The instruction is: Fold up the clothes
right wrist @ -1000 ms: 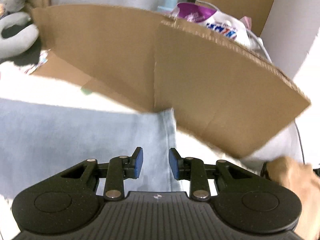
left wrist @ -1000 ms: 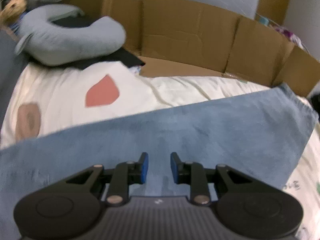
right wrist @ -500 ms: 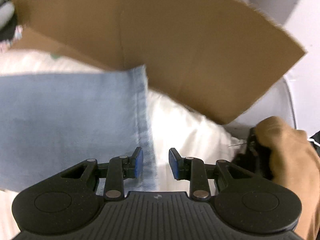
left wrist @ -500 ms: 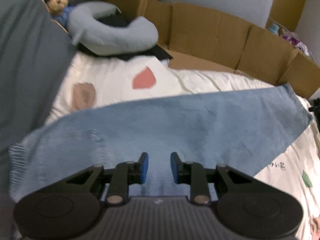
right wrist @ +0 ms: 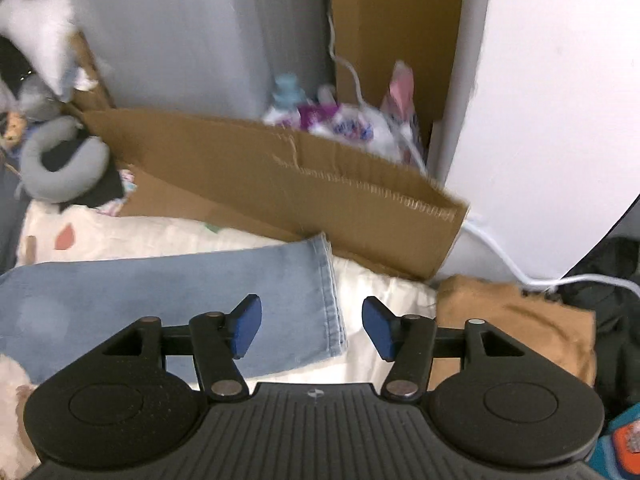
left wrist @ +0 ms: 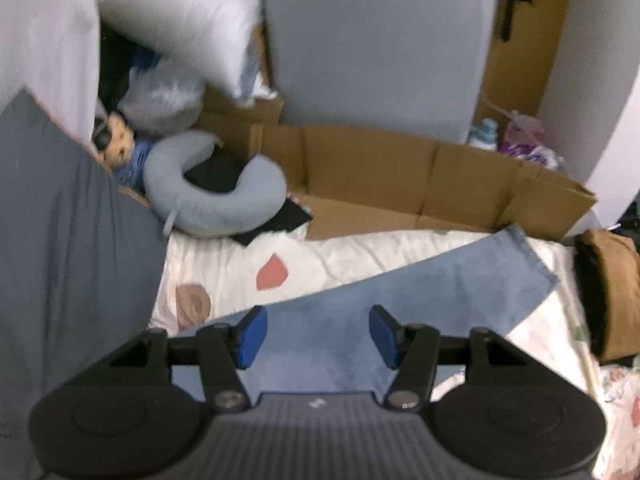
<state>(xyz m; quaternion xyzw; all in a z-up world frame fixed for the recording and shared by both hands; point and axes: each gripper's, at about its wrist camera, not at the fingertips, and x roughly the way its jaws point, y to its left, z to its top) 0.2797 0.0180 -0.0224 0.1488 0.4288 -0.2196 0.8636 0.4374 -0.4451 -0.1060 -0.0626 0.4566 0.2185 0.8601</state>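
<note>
— Where are the jeans?

— Your light blue jeans (left wrist: 408, 300) lie flat across the white patterned bedspread (left wrist: 352, 254), one leg stretched to the far right, its stitched hem (right wrist: 330, 280) just short of the cardboard wall (right wrist: 280, 184).

— And the tongs?

— Your left tongs (left wrist: 314, 334) and right tongs (right wrist: 311, 330) both hang spread wide above the denim, holding nothing. A folded brown garment (right wrist: 516, 320) sits to the right.

Left gripper (left wrist: 316, 334): jaws spread wide, blue pads (left wrist: 250, 336) facing each other, nothing between them, held up off the surface, pointing forward and down. Right gripper (right wrist: 311, 332): same state, jaws wide apart, blue pads (right wrist: 246, 330) bare, raised, tilted downward.
</note>
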